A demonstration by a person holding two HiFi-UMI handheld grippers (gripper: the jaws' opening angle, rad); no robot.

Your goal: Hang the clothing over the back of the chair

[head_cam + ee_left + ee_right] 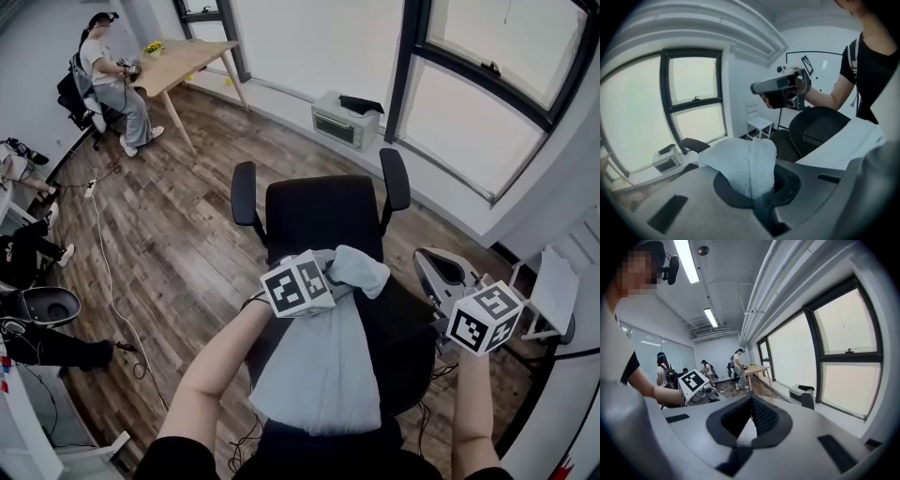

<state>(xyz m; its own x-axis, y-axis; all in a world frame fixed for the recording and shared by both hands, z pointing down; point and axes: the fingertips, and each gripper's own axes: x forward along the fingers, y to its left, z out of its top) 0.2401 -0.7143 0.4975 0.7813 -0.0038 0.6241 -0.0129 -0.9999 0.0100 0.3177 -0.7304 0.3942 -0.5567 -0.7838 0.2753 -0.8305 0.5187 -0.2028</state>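
Plainly the main risk is the pale blue-grey cloth garment (323, 366) sliding off the black mesh-backed office chair (319, 211). In the head view far more of it hangs on the person's side of the backrest than on the seat side, so letting go now would probably let its weight pull it to the floor. The left gripper (342, 277) is clamped on a bunched fold of it just above the seat, and opening carelessly could also drag the fold along. The right gripper (433, 267) is closed on nothing, off to the chair's right, too far away to steady the cloth. The garment's long axis runs from the person towards the windows, gathered end pointing at the seat, loose end hanging nearest the person
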